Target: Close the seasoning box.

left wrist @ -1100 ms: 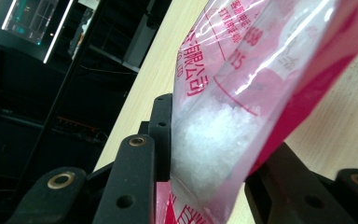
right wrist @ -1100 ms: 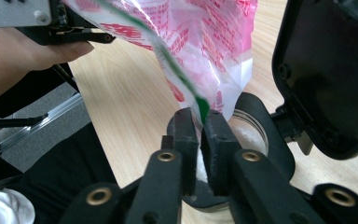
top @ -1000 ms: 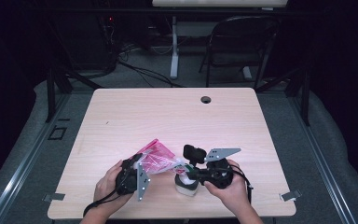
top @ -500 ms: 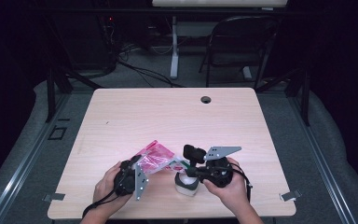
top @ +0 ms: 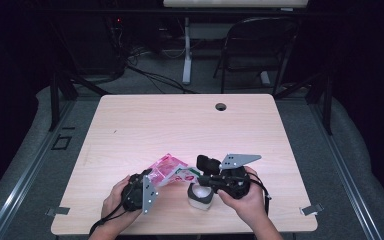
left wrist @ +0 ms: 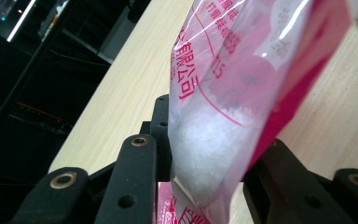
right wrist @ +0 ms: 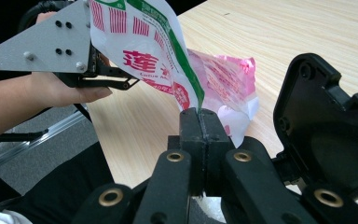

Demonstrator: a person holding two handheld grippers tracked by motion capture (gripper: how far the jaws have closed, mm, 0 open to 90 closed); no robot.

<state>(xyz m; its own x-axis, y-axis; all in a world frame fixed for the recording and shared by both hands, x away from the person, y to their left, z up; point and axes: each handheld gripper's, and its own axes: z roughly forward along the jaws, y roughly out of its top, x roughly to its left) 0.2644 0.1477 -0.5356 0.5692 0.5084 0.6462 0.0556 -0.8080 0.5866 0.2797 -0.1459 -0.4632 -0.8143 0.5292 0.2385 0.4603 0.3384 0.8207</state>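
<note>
Two hand-held grippers clamp one pink bag (top: 166, 167): left (left wrist: 205, 186) its body, right (right wrist: 199, 116) its edge

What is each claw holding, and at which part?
Both hold one pink plastic bag: left claw around its powder-filled body, right claw pinching its thin edge.

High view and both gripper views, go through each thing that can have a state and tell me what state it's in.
Pink bag: lifted off the table, pinched at both ends, white granules inside.
Left gripper: shut on the bag's filled part.
Right gripper: shut on the bag's thin edge, fingers pressed together.
White container: upright on the table, black lid hinged open.
Folding chair: unfolded, unoccupied.
</note>
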